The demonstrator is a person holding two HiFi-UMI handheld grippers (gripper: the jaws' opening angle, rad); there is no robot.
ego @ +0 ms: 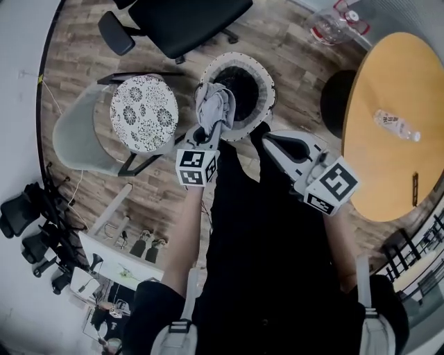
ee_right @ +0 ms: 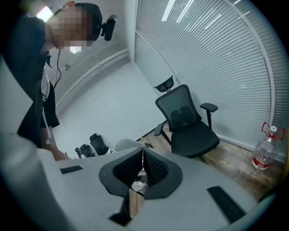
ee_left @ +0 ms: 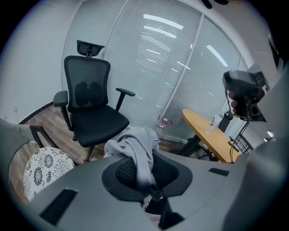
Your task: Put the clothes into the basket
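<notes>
The left gripper [ego: 207, 136] is pinching a grey garment [ego: 215, 105]; in the left gripper view its jaws close on a fold of the cloth [ee_left: 135, 145], which bunches up just past the left gripper [ee_left: 145, 170] and drapes back between the dark pads; in the head view the garment shows over the left rim of the round basket [ego: 266, 82] and over part of its dark opening, though whether the cloth touches the rim cannot be told; the basket stands on the wooden floor [ego: 76, 48] just ahead of the person; the right gripper [ego: 268, 139] hangs at the near right edge of the basket, and in the right gripper view its jaws are pressed together with nothing between them [ee_right: 142, 155]; left of the basket stands a grey chair [ego: 76, 135] with a round patterned cushion [ego: 143, 113]; beyond the basket, to its upper left, is a black office chair [ego: 187, 21]; right of the basket is a round wooden table [ego: 388, 166] with a small clear bottle [ego: 397, 126] lying on it; beyond the basket to its right a large clear bottle with a red top [ego: 334, 24] stands on the floor.
</notes>
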